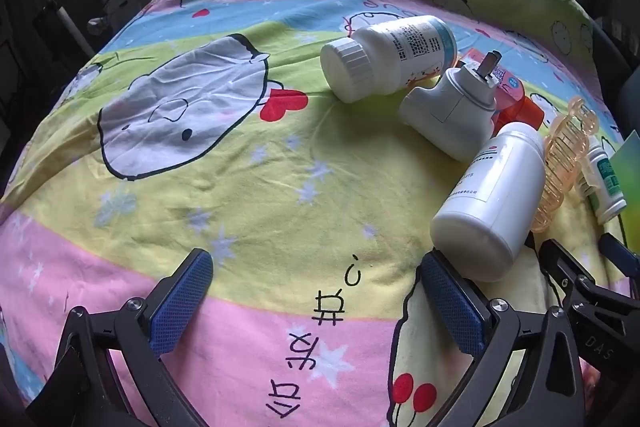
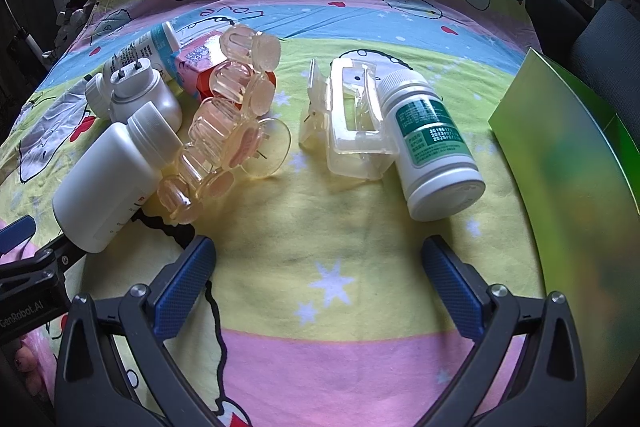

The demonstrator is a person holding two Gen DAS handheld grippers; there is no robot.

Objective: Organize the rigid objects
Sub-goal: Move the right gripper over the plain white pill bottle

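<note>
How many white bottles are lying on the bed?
3: one with a blue-edged label at the far left of the pile, a plain one nearest the left claw, and a green-labelled one on the right. Others may be hidden.

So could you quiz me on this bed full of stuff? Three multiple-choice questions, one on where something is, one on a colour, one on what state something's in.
1. In the right wrist view, what lies directly left of the green-labelled bottle?
A. the green box
B. the clear hair clip
C. the plug-in device

2. What colour is the box under the pile at the back?
A. pink and orange
B. black
C. purple

3. How do the right gripper's jaws stand?
A. shut on a bottle
B. shut on nothing
C. open, holding nothing

Answers:
1. B, since the clear hair clip rests against that bottle's left side, while the green box is to its right.
2. A, as the pink and orange box shows behind the peach hair claw.
3. C, because the right gripper has only bedsheet between its spread pads.
</note>
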